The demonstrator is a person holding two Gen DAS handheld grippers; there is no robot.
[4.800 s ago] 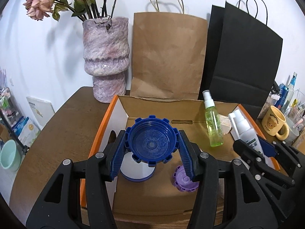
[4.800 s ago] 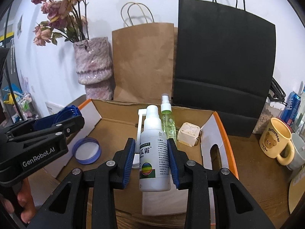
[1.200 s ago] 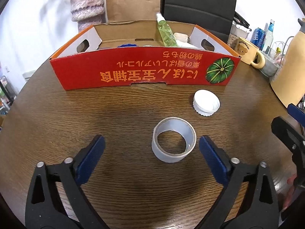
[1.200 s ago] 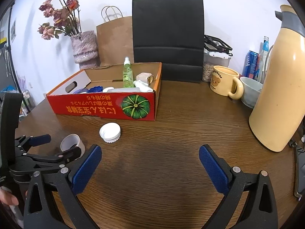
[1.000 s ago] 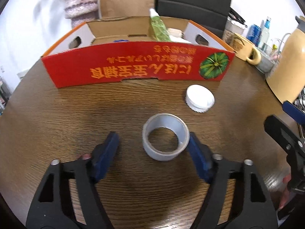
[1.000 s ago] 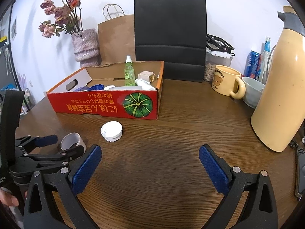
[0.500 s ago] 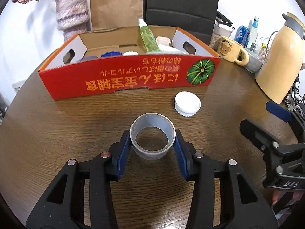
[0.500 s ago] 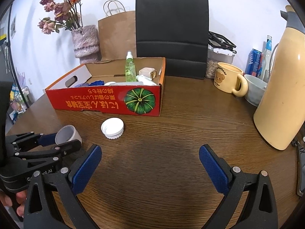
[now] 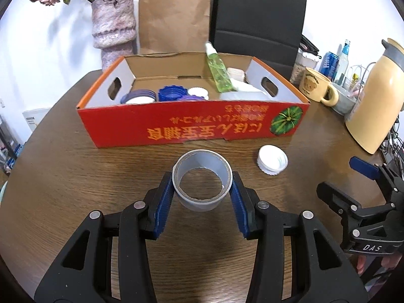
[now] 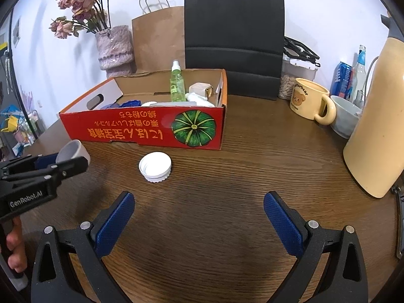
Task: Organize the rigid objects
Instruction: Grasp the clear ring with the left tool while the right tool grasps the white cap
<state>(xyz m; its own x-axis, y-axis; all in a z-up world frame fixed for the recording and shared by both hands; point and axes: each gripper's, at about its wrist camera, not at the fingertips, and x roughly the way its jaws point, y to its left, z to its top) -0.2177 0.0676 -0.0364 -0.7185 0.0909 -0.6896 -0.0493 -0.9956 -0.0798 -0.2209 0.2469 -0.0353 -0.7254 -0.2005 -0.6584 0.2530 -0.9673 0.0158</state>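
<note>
Tape roll [image 9: 202, 181], hole facing up, is pinched by left claw [image 9: 202, 197]; right claw [image 10: 199, 223] gapes empty.

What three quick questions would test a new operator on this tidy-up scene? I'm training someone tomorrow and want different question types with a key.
1. True or false: the left gripper is shut on the roll of tape.
2. Which loose item lies on the table in front of the red box?
A. green spray bottle
B. white cap
C. bear mug
3. Fill in: the right gripper is ____ and holds nothing.

Key:
1. True; both pads press the roll's sides.
2. B; the white cap lies there, the green spray bottle is inside the box, and the bear mug stands off to the right.
3. open
</note>
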